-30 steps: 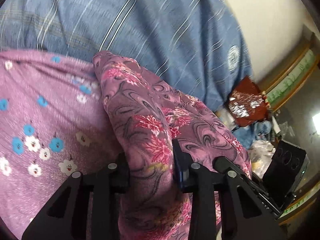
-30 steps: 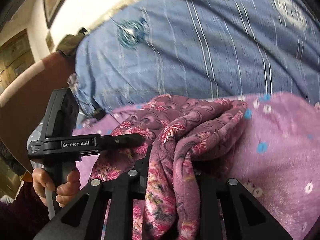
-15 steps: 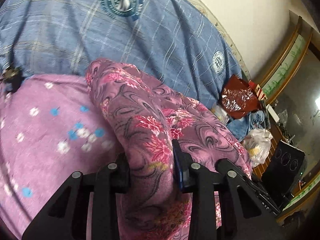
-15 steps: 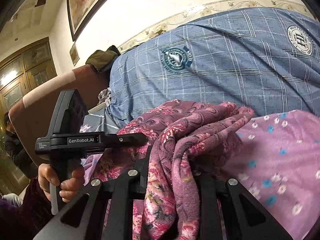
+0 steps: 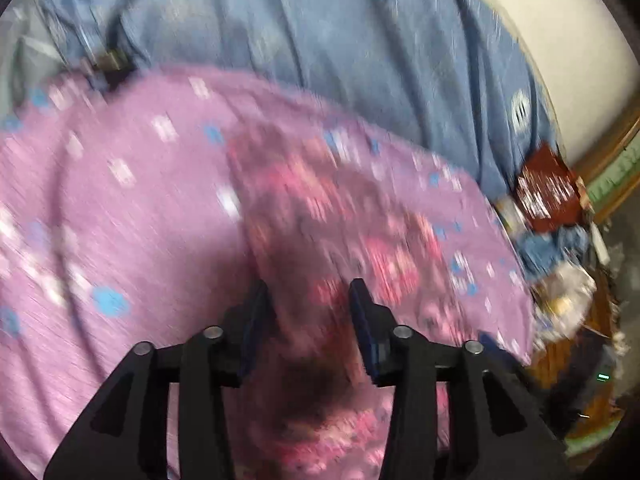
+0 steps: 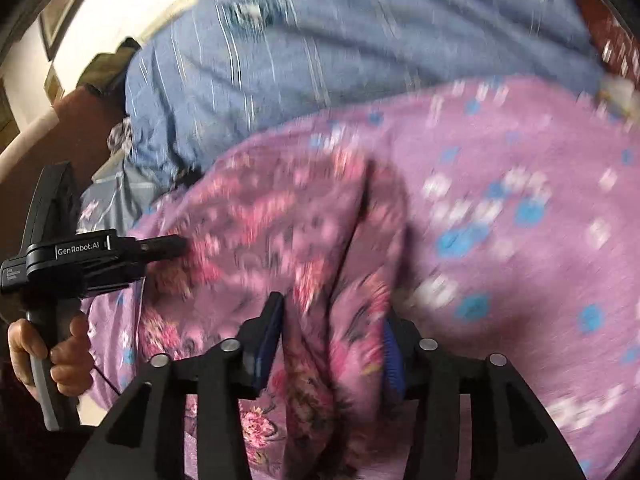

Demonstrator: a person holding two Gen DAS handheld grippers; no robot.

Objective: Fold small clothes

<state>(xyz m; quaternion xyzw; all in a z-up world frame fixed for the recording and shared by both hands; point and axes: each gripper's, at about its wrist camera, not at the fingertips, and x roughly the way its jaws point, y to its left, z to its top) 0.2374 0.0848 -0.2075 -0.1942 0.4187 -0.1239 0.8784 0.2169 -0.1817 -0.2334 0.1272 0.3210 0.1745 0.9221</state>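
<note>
A small dark-pink floral garment (image 5: 328, 232) hangs bunched between both grippers over a purple flowered bedsheet (image 5: 120, 240). My left gripper (image 5: 310, 300) is shut on one end of it; the cloth fills the gap between the fingers. My right gripper (image 6: 332, 320) is shut on the other end of the garment (image 6: 280, 240); folds drape down between its fingers. The left gripper also shows in the right wrist view (image 6: 168, 246), held by a hand, its tip in the cloth. Both views are motion-blurred.
A blue striped quilt (image 5: 340, 48) lies behind the sheet, also in the right wrist view (image 6: 360, 32). A dark red bag (image 5: 548, 196) and clutter sit at the bed's right side. A brown headboard (image 6: 60, 120) stands at the left.
Both grippers have swung downward toward the purple sheet with the garment still held; the cameras now look down at the bed and the views have blurred.
</note>
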